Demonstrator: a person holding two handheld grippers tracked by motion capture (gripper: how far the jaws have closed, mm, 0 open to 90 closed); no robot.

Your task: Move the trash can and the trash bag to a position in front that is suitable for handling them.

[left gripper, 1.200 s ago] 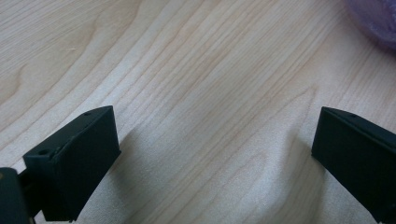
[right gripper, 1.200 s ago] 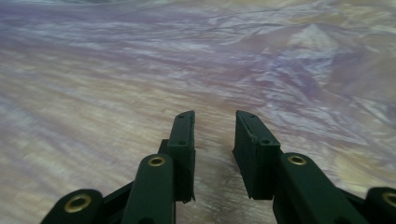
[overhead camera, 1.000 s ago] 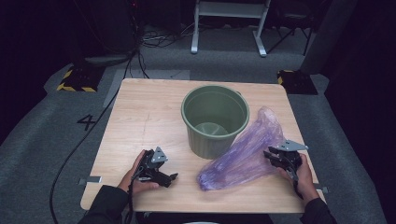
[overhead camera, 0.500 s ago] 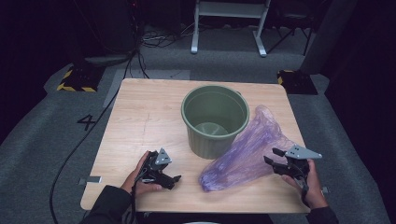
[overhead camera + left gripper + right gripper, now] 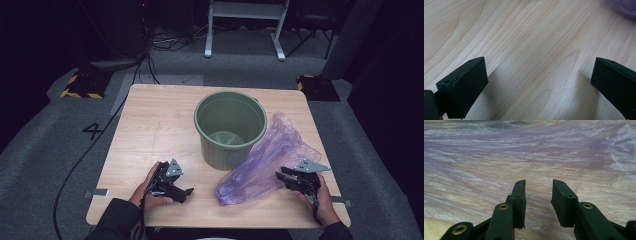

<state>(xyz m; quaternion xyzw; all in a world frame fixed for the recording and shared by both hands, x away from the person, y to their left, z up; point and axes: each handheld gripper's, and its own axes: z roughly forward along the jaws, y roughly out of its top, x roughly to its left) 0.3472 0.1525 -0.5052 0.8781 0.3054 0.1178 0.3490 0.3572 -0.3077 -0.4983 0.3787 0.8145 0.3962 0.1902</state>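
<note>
A: Notes from the near side of the worktop (image 5: 150, 120). The purple plastic bag (image 5: 270, 160) lay crumpled on the wood, right of the green bucket (image 5: 231, 127), its upper end leaning against the bucket's wall and its lower end spread toward the front edge.

B: And the right hand-held gripper (image 5: 289, 179)?

A: From above it sat at the bag's right flank, tips at the film. Its jaws had just been closing, but a gap remained. The right gripper view gave what the high view could not: the right hand-held gripper (image 5: 538, 202) pointed at the bag (image 5: 529, 157), wrinkled purple film across nearly the whole frame, and in the slot between the pads nothing was pinched. So: released, partly closed, holding nothing.

B: The left one?

A: The left hand-held gripper (image 5: 176, 190) rested low on the worktop near the front edge, well apart from the bag, with the person's hand (image 5: 150, 187) wrapped round it. From above I couldn't judge its jaws. The left gripper view settled that: the left hand-held gripper (image 5: 537, 85) stood wide, bare wood grain (image 5: 529, 50) between the pads, released. A sliver of the bag (image 5: 624, 5) showed in that view's upper right corner.

B: Inside the bucket?

A: The high view looked down into it; it looked empty.
</note>
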